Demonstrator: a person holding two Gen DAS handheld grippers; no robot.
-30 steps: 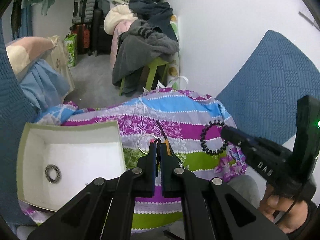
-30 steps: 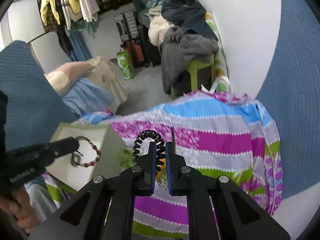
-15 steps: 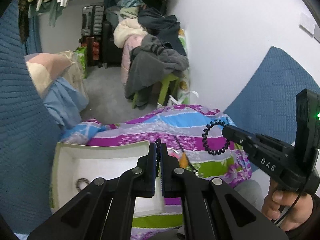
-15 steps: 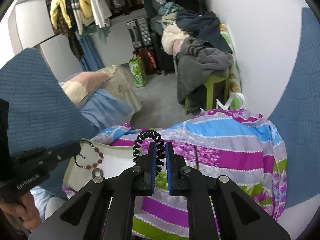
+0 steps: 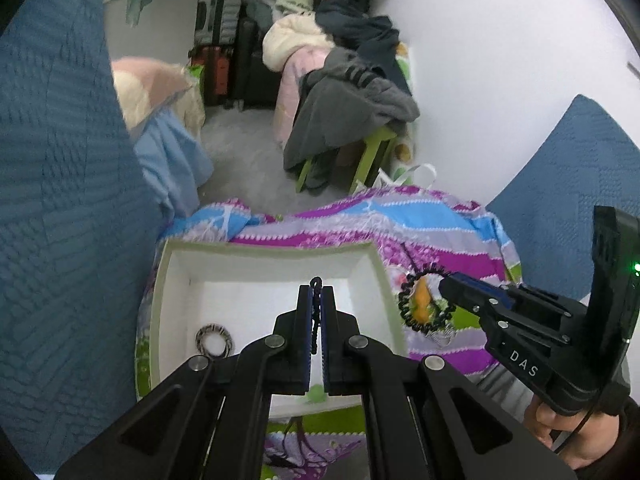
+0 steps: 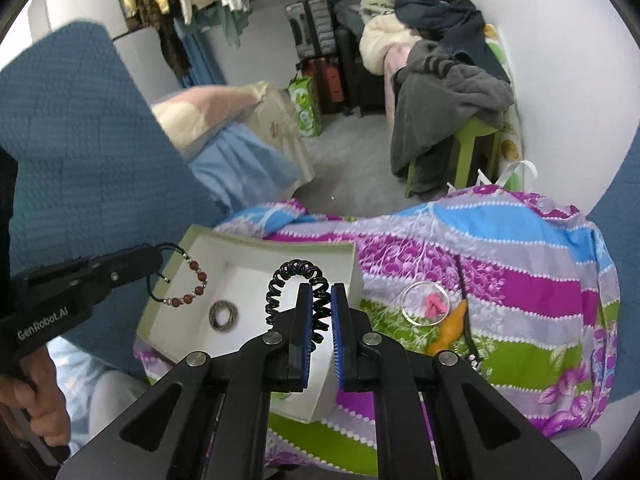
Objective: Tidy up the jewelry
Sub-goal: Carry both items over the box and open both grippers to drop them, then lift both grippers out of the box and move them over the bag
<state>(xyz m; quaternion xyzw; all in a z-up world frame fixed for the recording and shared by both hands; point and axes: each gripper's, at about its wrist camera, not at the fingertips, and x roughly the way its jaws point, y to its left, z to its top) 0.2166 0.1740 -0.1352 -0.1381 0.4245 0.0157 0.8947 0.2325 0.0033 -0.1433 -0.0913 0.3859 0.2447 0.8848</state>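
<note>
A big striped purple, blue and green cloth (image 6: 500, 264) lies under both grippers. A white open cardboard box (image 6: 256, 244) sits below them. The left gripper (image 5: 317, 294) is squeezed on a brown bead bracelet (image 6: 192, 284). The right gripper (image 6: 322, 300) pinches a black coil hair tie (image 6: 296, 276). A small woven ring (image 6: 223, 315) rests in the box.

Bead bracelet (image 6: 192, 285), coil tie (image 6: 298, 294) over box (image 6: 256, 246)

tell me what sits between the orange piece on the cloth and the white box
In the right wrist view, a clear ring with a pink piece inside it lies on the cloth between the orange piece and the white box.
</note>
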